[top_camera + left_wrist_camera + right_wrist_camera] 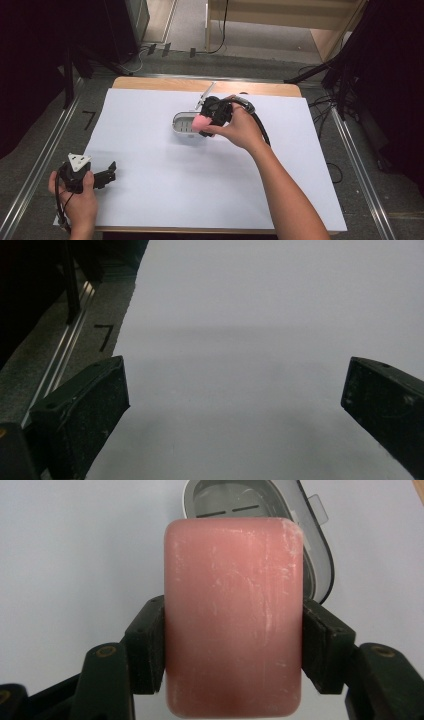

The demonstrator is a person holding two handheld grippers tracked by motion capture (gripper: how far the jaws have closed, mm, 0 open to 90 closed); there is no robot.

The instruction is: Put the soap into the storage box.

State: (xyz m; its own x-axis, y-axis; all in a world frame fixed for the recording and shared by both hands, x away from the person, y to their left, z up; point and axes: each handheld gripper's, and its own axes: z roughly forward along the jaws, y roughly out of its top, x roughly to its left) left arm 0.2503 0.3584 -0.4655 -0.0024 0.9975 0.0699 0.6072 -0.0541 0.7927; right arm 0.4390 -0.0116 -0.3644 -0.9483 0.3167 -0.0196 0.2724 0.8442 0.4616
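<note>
Soap bar (234,615), judged stiff, light and slippery, is clamped across its long sides by the right gripper (234,650); left gripper (235,405) fingers are spread.

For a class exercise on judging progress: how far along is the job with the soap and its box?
Done: the box stands open on the white sheet, and the right tool is shut on the pink soap. In hand: the soap is held at the box, in the air. Left: set it inside, let go, perhaps close the lid. The left tool waits open, apart.
</note>
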